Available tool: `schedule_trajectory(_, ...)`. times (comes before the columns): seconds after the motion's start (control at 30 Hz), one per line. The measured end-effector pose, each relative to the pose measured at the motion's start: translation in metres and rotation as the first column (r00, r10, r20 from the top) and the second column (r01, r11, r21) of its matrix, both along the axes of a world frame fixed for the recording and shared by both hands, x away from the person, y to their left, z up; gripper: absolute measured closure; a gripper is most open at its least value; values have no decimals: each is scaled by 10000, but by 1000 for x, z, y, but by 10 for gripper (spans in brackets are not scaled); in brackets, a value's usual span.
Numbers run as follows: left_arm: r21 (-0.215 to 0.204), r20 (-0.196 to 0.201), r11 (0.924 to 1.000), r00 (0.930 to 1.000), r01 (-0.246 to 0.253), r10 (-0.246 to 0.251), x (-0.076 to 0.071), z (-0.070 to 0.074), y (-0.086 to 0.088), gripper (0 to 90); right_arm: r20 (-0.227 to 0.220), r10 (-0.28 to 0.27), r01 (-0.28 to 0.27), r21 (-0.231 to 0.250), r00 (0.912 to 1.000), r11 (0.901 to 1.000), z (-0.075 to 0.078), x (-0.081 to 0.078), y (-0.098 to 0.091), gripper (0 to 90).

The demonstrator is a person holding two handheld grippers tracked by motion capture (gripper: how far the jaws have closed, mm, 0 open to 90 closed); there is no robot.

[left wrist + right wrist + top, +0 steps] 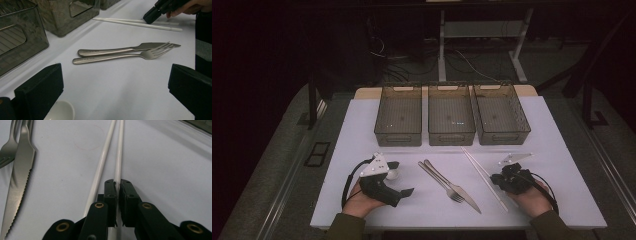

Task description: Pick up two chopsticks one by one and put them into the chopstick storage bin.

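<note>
Right tool (117, 185), low in our palm-down hand, is clamped on one white chopstick (119, 157) lying right of the fork (443, 181); left tool (400, 177) gapes beside the fork.

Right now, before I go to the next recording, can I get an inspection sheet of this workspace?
Surface: white table top, clean.
Job's things: two white chopsticks lying side by side.
Clutter: fork, knife, white spoon, three grey bins.
Grippers: right gripper shut on one chopstick; left gripper open, holding nothing.
Cables: black cable looping off each gripper.
Surroundings: dark floor, desk legs, wires.
</note>
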State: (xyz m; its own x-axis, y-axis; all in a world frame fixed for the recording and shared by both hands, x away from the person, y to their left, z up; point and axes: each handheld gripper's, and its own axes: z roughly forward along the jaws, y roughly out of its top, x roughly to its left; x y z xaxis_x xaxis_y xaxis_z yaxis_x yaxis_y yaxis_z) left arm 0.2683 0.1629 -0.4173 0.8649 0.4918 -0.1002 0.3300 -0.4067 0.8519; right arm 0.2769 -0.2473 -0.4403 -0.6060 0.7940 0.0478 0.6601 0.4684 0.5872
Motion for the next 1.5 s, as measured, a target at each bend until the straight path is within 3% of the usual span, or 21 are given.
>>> schedule_trajectory(0.1,-88,-51,9998,9998,180,-181,0,0,1,55,-27,45,-45,67,10000,10000,0,1,-1,848)
schedule_trajectory(0.3,-102,-64,9998,9998,197,-198,1,0,1,57,15,-82,82,78,10000,9999,3,2,-7,848)
schedule_trajectory(0.5,-94,-61,9998,9999,157,-158,1,0,1,44,211,-85,76,396,9997,9992,9,3,-17,848)
schedule_trajectory(0.7,-49,-56,10000,10000,11,-12,1,-1,1,17,327,-46,19,810,9995,9967,13,3,-23,849)
schedule_trajectory(0.9,-82,-11,9999,10000,-92,92,1,0,3,3,332,-108,52,1652,9994,9862,21,3,-32,849)
schedule_trajectory(1.07,-69,28,9999,9999,-157,157,1,0,5,0,446,-59,-29,1952,9990,9808,29,4,-35,848)
schedule_trajectory(1.3,35,105,9997,9997,-235,235,0,-3,5,0,619,106,-231,2050,9980,9785,38,7,-31,848)
schedule_trajectory(1.5,-207,192,9997,9997,-149,153,-1,-7,5,0,753,215,-371,2120,9969,9766,46,12,-26,848)
